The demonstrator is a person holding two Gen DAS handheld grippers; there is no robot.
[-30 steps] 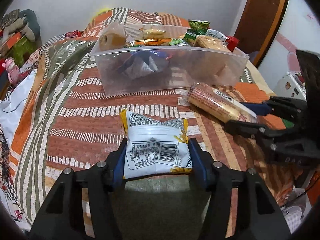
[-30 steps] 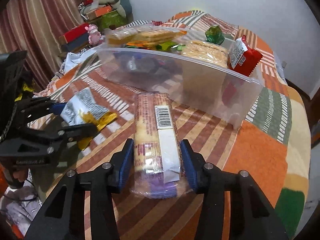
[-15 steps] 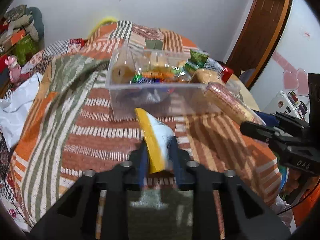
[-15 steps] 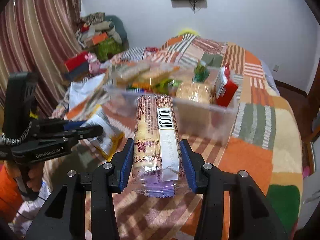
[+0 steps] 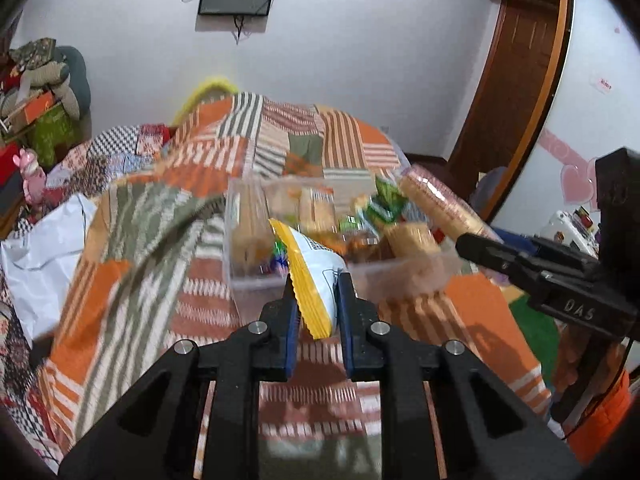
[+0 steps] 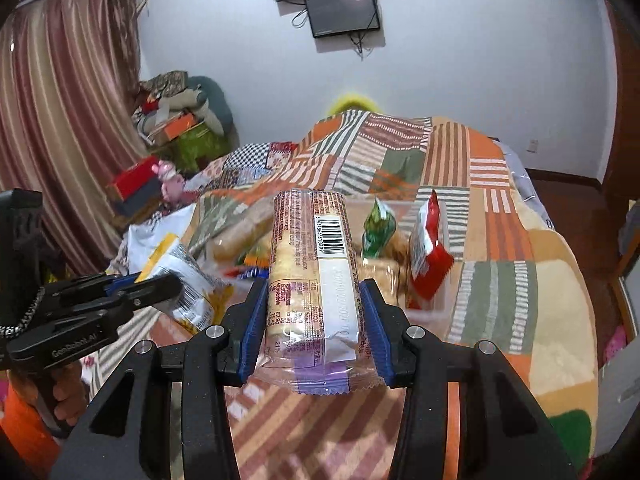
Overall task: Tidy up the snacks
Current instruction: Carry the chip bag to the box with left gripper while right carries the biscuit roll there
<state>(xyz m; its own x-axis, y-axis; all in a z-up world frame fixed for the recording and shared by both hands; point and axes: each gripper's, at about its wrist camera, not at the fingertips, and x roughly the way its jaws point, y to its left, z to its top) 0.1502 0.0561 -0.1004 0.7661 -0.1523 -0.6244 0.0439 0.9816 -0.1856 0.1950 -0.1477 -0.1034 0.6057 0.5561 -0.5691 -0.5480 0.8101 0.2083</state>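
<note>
my left gripper [image 5: 316, 300] is clamped on the white-and-yellow chip packet [image 5: 314, 276], gripped edge-on so it slips in upright, held just short of the clear bin [image 5: 256, 280]. my right gripper [image 6: 316, 316] squeezes the biscuit roll [image 6: 312, 272] lengthwise, raised in front of the bin, to lay it flat among the snacks.

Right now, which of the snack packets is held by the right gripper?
The long clear biscuit roll with the barcode sits in the right gripper. The white and yellow packet sits in the left gripper.
</note>
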